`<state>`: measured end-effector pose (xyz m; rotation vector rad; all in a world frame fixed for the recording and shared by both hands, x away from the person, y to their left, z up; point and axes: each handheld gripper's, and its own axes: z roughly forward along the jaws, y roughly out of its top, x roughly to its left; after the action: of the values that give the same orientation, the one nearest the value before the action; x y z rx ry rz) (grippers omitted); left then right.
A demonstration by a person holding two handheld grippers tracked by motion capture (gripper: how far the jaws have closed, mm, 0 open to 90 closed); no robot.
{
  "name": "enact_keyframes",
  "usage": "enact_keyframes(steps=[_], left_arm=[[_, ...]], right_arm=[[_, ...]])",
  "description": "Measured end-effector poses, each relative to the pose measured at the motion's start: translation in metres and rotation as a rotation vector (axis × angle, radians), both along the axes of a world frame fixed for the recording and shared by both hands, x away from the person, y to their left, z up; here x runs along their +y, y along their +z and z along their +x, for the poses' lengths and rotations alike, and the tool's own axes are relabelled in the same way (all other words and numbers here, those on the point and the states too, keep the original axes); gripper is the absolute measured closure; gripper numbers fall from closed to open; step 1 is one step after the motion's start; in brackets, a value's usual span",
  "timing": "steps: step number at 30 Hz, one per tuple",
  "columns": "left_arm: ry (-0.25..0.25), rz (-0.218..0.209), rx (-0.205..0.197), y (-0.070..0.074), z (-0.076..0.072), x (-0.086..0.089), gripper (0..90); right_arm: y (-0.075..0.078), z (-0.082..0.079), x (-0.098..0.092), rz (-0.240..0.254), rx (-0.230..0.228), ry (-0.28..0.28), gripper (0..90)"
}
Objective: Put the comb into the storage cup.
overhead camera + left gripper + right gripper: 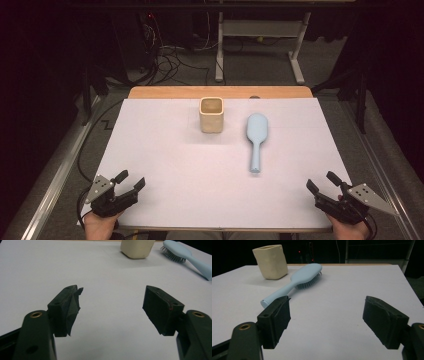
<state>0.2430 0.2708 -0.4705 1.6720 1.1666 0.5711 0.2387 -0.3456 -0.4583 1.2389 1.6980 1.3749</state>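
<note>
A cream square cup (211, 114) (136, 248) (270, 262) stands upright toward the back middle of the white table. Just right of it lies a light blue hairbrush (256, 137) (186, 256) (297, 281), bristles down, handle pointing toward the near edge. My left gripper (131, 181) (112, 308) rests open at the near left corner, nothing between its jaws. At the near right corner my right gripper (323, 182) (327, 320) is open too, with nothing between its jaws. Both are well short of the cup and brush.
The white sheet (200, 165) covers a wooden tabletop (165, 92) whose far edge shows bare. Beyond the table are a desk frame (260, 35) and loose cables (170, 60) on the floor. Metal rails run along both sides of the table.
</note>
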Motion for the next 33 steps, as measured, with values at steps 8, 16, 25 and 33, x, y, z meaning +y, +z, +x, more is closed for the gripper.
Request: enact_keyframes(steps=[8, 16, 25, 33], left_arm=[[-0.013, 0.012, 0.003, 0.000, -0.001, -0.003, 30.1], [-0.031, 0.035, 0.004, -0.001, -0.002, -0.009, 30.0], [-0.040, 0.040, 0.009, -0.001, -0.001, -0.010, 30.1], [-0.042, 0.043, 0.008, -0.001, 0.000, -0.011, 30.0]], right_arm=[[0.000, 0.000, 0.000, 0.001, 0.003, -0.003, 22.7], [0.000, 0.000, 0.001, 0.000, 0.001, 0.000, 22.6], [0.000, 0.000, 0.001, 0.002, -0.001, -0.001, 22.6], [0.001, 0.001, 0.002, 0.013, -0.009, -0.001, 22.6]])
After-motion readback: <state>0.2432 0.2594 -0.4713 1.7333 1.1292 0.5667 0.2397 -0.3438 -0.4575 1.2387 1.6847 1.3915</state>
